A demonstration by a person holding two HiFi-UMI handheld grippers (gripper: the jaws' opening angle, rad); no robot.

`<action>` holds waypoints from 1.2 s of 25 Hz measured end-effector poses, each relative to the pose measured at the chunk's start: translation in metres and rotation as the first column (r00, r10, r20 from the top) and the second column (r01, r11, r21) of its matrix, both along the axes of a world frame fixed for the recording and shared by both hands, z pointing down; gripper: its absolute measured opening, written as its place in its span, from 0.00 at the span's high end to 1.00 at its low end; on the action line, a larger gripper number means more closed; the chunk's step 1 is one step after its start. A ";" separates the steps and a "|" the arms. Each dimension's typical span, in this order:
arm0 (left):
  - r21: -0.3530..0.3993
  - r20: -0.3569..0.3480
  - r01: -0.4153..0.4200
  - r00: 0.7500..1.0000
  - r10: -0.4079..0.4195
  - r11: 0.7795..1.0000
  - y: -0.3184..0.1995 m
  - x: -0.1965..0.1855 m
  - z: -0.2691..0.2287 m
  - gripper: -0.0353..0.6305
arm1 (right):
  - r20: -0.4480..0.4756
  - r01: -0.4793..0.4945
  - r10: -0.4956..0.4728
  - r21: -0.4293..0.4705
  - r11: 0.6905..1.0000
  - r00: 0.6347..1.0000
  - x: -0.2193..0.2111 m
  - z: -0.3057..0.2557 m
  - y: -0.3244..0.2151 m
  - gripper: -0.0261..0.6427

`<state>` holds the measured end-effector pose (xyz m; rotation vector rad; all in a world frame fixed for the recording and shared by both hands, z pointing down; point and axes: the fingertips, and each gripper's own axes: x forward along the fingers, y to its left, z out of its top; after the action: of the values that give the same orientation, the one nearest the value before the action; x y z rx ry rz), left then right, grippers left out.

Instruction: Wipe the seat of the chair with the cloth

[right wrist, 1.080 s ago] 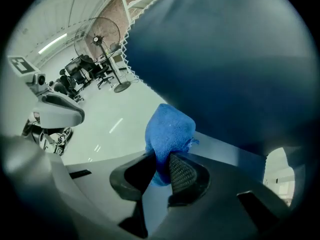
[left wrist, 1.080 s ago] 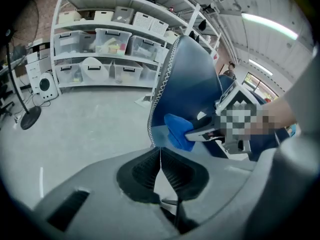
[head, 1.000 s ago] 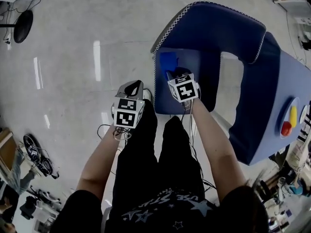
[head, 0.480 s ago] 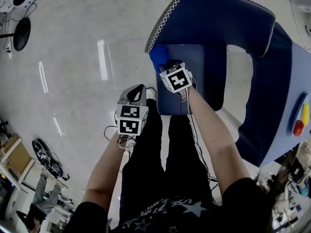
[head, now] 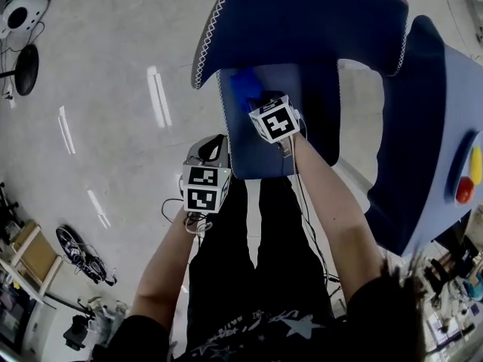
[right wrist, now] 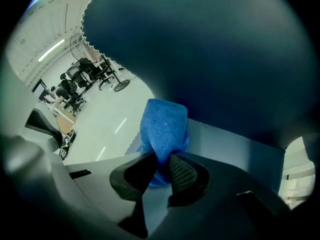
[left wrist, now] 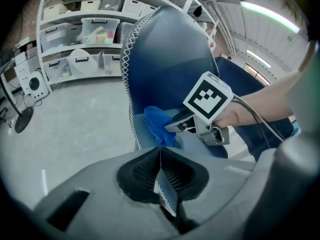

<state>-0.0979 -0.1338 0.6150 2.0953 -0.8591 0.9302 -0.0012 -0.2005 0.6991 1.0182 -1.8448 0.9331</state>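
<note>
The chair (head: 302,21) is upholstered in dark blue and edged with white zigzag stitching. A brighter blue is seen on the cloth (head: 244,87). Black-and-white squares are printed on the marker cubes (head: 204,188).

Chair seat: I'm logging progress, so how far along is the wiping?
Done: the blue fabric cloth is clamped in the right gripper. In hand: it rests on the padded blue chair seat, rear left corner. Left: the rest of the seat; no wiped trace shows. The left gripper is shut, empty, beside the seat.
</note>
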 end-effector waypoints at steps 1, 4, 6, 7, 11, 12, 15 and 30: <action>0.000 0.001 -0.007 1.000 0.007 1.000 0.001 0.005 0.001 0.91 | -0.002 -0.007 0.007 0.000 1.000 1.000 0.007 0.001 0.002 0.86; -0.002 0.004 -0.033 0.999 0.033 0.999 0.000 0.021 0.002 0.91 | -0.015 -0.040 0.040 -0.008 0.999 0.999 0.031 0.001 0.006 0.86; -0.004 0.007 -0.049 0.999 0.049 0.999 0.002 0.031 0.001 0.91 | -0.009 -0.069 0.068 -0.015 0.998 0.998 0.046 0.001 0.009 0.86; -0.005 0.007 -0.057 0.998 0.058 0.998 0.003 0.036 0.001 0.91 | -0.013 -0.082 0.082 -0.015 0.997 0.997 0.055 0.000 0.011 0.86; -0.001 0.007 -0.098 0.995 0.098 0.995 0.012 0.061 0.001 0.91 | -0.039 -0.136 0.135 -0.009 0.991 0.990 0.096 0.001 0.020 0.86; -0.001 0.006 -0.106 0.994 0.106 0.994 0.014 0.068 0.001 0.91 | -0.045 -0.150 0.150 -0.009 0.989 0.988 0.106 0.002 0.022 0.86; -0.001 0.005 -0.125 0.992 0.125 0.992 0.017 0.084 0.002 0.91 | -0.063 -0.185 0.184 -0.004 0.983 0.981 0.136 0.002 0.025 0.86; 0.009 0.017 -0.153 0.988 0.152 0.988 0.042 0.150 0.004 0.91 | -0.115 -0.324 0.324 0.021 0.946 0.939 0.250 0.002 0.049 0.86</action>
<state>0.0517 -0.0918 0.6186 2.1896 -0.7204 1.0247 0.2489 -0.1519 0.7009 1.3777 -1.6087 1.0380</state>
